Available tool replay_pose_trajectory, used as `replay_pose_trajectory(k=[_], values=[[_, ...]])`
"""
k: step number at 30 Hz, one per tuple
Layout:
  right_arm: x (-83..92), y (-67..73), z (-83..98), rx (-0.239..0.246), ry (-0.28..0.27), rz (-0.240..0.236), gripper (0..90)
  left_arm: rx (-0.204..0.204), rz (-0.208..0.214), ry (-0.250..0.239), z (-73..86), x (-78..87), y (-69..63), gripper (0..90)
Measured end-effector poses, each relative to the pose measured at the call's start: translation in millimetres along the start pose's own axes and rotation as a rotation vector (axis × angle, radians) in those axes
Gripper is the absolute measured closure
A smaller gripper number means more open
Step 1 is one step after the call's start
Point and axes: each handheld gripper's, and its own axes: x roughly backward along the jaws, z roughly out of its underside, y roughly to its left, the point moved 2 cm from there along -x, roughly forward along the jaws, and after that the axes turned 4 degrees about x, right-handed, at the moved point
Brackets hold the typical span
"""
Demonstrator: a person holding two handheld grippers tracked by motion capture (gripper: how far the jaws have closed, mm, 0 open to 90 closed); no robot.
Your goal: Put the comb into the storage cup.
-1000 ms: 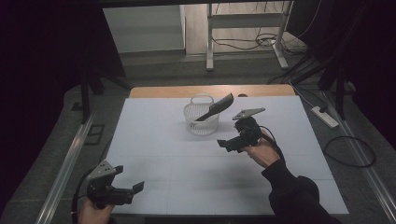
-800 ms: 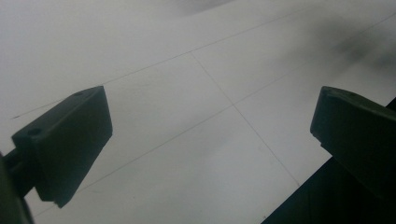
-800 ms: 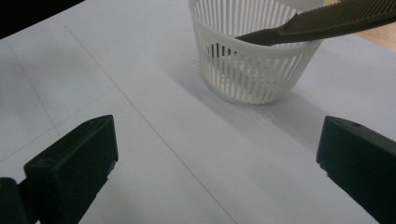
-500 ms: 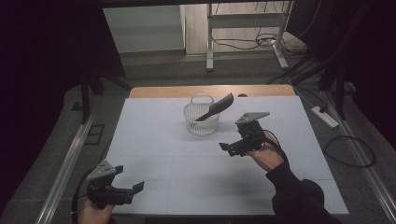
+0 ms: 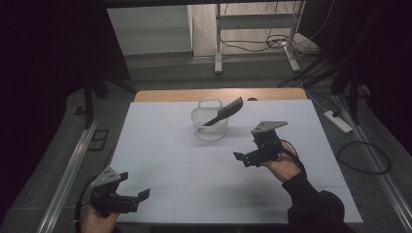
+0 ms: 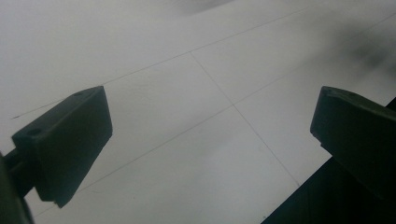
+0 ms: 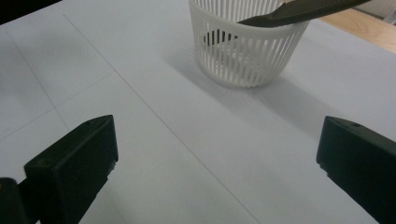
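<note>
1. The white table [image 5: 160, 145] carries little: a white slotted basket [image 5: 210, 123] stands toward its far middle, and a black comb [image 5: 224, 111] leans in it, one end down inside and the toothed end jutting up and out over the rim to the right.
2. Beyond the far edge of the white cover a strip of bare wood shows; on the floor to the right lie a power strip [image 5: 338, 121] and loose cables, well apart from the work.
3. Between the basket and either gripper the sheet is bare — only thin seam lines cross it.
4. The right gripper [image 5: 245, 158] hangs above the table to the right of the basket and nearer the person, jaws spread wide with nothing between them. In the right gripper view the basket [image 7: 243, 44] sits ahead, between the two jaws but well beyond their tips, with the comb [image 7: 299, 10] crossing its rim.
5. The left gripper [image 5: 138, 198] is at the near left corner, far from the basket — its jaws stand wide apart too, empty, over bare sheet near the table's edge.
</note>
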Motion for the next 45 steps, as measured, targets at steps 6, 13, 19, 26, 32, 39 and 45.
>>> replay_pose_trajectory(k=[6,13,19,26,32,39,45], values=[[4.6,1.4,5.3,-0.003,0.010,0.001,0.0,-0.001,-0.001,0.000,0.0,-0.1,-0.1,0.0],[13.8,3.5,10.4,-0.006,0.009,0.004,0.0,0.000,-0.002,0.000,-0.1,-0.1,-0.1,0.0],[20.2,2.6,16.7,-0.015,0.013,0.010,0.0,0.001,-0.003,0.000,-0.1,-0.1,0.0,0.0],[26.6,2.9,24.5,-0.026,0.001,0.021,0.0,0.003,-0.001,-0.002,-0.1,0.2,0.2,0.0],[32.9,2.5,33.6,-0.030,0.009,0.028,0.0,0.002,-0.001,-0.002,-0.1,0.2,0.1,0.0],[40.5,2.6,43.0,-0.047,0.011,0.029,0.0,0.001,-0.003,-0.001,-0.2,0.2,0.0,0.0],[46.8,2.2,50.1,-0.051,0.018,0.032,0.0,0.002,-0.004,-0.003,-0.2,0.3,0.1,0.0]])
